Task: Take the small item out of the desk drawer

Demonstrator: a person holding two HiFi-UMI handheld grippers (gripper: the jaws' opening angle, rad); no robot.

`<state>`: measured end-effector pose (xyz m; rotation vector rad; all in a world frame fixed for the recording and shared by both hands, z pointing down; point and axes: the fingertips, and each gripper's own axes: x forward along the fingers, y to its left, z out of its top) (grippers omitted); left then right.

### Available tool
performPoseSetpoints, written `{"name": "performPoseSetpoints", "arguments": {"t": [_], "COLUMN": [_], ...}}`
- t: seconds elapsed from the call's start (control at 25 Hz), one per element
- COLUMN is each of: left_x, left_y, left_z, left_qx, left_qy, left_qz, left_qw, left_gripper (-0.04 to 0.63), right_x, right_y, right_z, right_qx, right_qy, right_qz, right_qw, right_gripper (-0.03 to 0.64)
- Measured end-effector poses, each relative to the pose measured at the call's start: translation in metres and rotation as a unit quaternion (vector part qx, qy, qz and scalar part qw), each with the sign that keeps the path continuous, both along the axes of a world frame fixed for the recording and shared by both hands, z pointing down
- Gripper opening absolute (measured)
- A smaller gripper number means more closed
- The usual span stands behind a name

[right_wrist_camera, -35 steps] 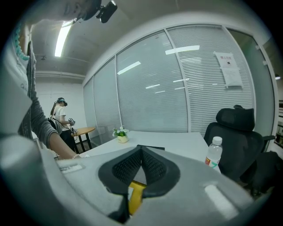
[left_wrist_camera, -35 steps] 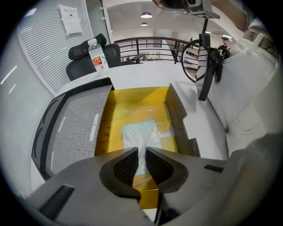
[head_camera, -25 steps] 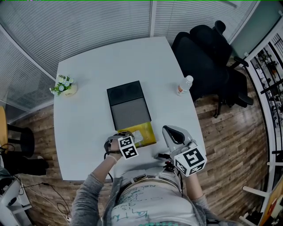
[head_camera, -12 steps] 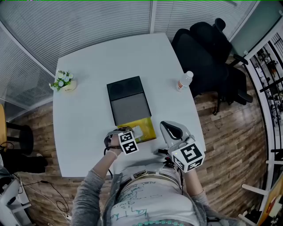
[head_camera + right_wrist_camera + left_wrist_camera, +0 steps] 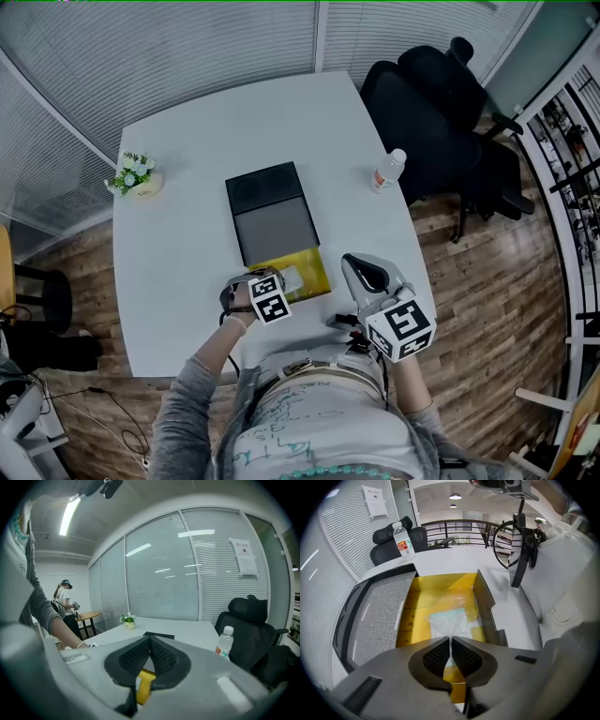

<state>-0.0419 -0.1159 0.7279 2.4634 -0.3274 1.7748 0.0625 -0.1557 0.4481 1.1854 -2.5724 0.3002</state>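
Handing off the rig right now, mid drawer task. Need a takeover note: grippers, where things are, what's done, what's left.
Left gripper: jaws shut on the near edge of the clear packet, judging by the wrinkles that run up to the jaw tips.
Right gripper: shut, nothing in it, held to the right of the drawer, touching nothing.
Things: yellow drawer is pulled out of the dark desk box toward the person; the packet lies inside the drawer.
Done: drawer open, packet pinched.
Left: lift the packet clear of the drawer walls and set it on the table.
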Motion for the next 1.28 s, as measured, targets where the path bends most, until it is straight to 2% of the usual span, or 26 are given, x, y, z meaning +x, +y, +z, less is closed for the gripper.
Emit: {"name": "performPoseSetpoints", "arguments": {"t": [0.32, 0.56, 0.84, 1.28], "left_x": [-0.001, -0.01, -0.011, -0.013], "left_y": [-0.002, -0.006, -0.006, 0.008], "left_z": [-0.013, -0.058, -0.115, -0.147], "left_qx": [-0.002, 0.0, 0.006, 0.004], "left_qy": [0.018, 0.028, 0.055, 0.072], "left_qz": [-0.014, -0.004, -0.009, 0.009], "left_qw": [0.9997, 0.9996, 0.9984, 0.9973], "left_gripper": [0.012, 0.012, 0.012, 0.012], "right_x": [0.004, 0.005, 0.007, -0.001], "right_y": [0.004, 0.003, 0.005, 0.006], "right_z": [-0.002, -0.007, -0.011, -0.011], "right_qx": [0.001, 0.005, 0.007, 0.006], "right_qy": [-0.005, -0.004, -0.001, -0.006], "right_qz": [-0.001, -0.002, 0.005, -0.006], "right_qw": [1.0, 1.0, 1.0, 1.0], "right_gripper": [0.003, 0.003, 0.003, 0.003]}}
